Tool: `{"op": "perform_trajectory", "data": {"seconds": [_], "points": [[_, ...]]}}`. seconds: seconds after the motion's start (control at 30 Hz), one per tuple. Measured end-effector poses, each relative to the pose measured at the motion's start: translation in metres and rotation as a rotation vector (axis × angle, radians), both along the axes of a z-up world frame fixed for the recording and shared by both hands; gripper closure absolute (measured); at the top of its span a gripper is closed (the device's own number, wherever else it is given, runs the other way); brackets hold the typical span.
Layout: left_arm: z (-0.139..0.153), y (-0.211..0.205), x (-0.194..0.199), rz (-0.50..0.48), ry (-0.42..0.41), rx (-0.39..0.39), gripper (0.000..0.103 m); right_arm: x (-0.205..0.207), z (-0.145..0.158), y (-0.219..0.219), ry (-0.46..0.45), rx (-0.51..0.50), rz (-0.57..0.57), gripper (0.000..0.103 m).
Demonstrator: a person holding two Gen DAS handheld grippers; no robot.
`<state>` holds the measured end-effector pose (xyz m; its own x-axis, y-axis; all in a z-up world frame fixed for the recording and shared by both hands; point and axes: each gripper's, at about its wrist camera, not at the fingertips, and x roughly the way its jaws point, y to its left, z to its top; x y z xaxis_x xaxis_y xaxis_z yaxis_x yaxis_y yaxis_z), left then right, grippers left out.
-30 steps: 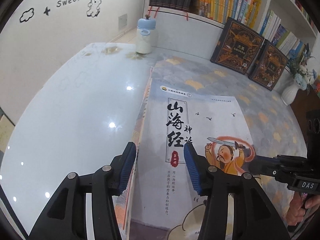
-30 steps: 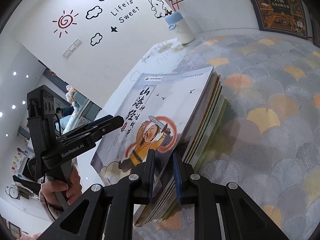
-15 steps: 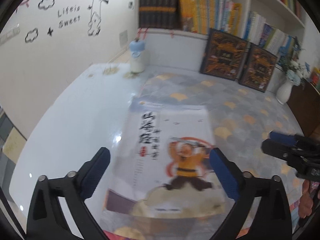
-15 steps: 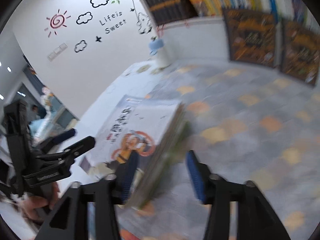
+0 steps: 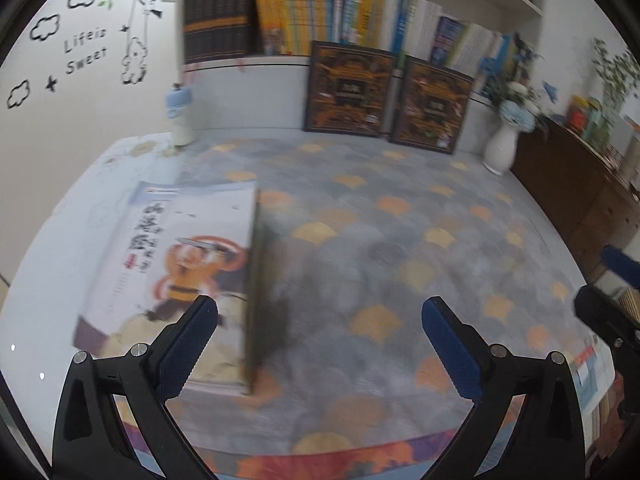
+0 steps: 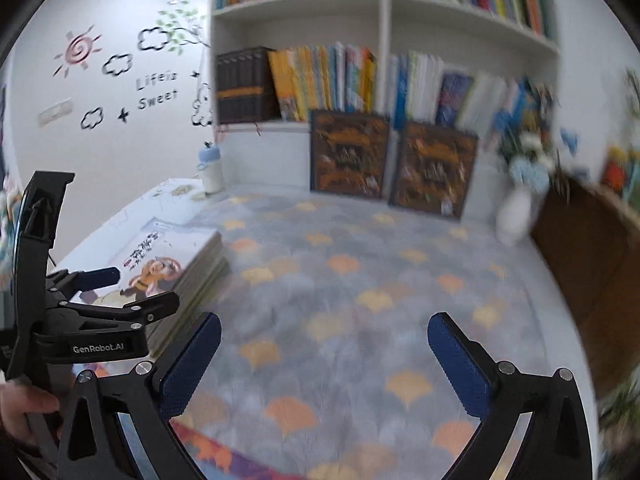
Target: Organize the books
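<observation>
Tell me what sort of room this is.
Probably a children's reading room or study: a white bookshelf packed with colourful books, cartoon wall decals reading "Life is Sweet", and a stack of picture books on a patterned mat.

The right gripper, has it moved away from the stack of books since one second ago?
Yes. The right gripper has backed off rightward; the stack of books now lies left of its fingers.

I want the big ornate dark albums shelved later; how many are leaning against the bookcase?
2: the left album and the right album stand side by side on the patterned cloth, leaning against the bookcase; none appears hidden.
</observation>
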<state>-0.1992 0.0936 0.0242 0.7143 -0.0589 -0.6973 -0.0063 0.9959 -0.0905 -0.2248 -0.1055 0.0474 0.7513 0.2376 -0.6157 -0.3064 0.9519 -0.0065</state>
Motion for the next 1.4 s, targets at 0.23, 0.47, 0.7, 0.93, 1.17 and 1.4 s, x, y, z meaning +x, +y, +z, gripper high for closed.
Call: {"op": "perform_trajectory", "data": {"seconds": [0.23,0.47,0.7,0.93,1.17,1.4], "points": [[-0.001,-0.014,-0.008,0.018,-0.005,0.033,0.001,0.006,-0.013,-0.025,0.080,0.101,-0.042,0.000],[-0.006,-0.013,-0.009,0.041,0.010,0.033,0.001,0.005,-0.021,-0.020,0.103,0.097,-0.040,0.000],[-0.010,-0.009,-0.006,0.040,0.028,0.022,0.001,0.011,-0.025,-0.016,0.118,0.100,-0.025,0.000],[-0.012,-0.008,-0.004,0.037,0.031,0.029,0.001,0.011,-0.026,-0.015,0.121,0.106,-0.020,0.000],[-0.011,-0.007,-0.007,0.045,0.029,0.029,0.001,0.013,-0.030,-0.013,0.136,0.095,-0.024,0.000],[-0.011,-0.008,-0.007,0.038,0.029,0.032,0.001,0.012,-0.029,-0.011,0.133,0.099,-0.014,0.000]]}}
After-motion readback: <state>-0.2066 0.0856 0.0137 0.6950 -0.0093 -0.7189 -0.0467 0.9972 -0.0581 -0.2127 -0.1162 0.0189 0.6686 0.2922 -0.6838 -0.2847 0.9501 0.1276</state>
